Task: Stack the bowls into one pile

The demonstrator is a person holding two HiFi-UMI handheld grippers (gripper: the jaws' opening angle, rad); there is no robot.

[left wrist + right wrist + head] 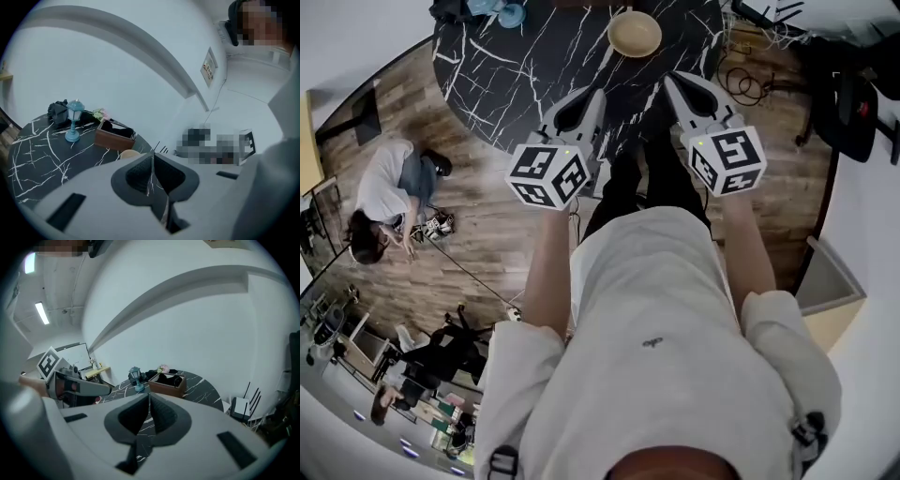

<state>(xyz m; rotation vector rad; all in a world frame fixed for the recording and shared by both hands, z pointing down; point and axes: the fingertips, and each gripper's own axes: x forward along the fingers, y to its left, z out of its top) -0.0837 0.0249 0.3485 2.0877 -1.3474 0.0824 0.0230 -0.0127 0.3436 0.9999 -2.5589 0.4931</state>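
Note:
A tan bowl (634, 34) sits alone near the far side of the round black marble table (516, 66); I cannot tell whether others are nested in it. My left gripper (596, 92) and right gripper (671, 81) hang side by side above the table's near edge, well short of the bowl. Both have their jaws together with nothing between them. In the left gripper view the jaws of the left gripper (152, 157) meet at the tips, and the bowl's rim (129, 153) peeks just above them. The right gripper (149, 397) in its own view is likewise shut and empty.
At the table's far side stand a brown wooden box (115, 136), a small blue lamp (73, 119) and a black bundle (57, 112). A person (389, 197) crouches on the wooden floor at left. Cables (741, 84) and a black chair (853, 112) lie right of the table.

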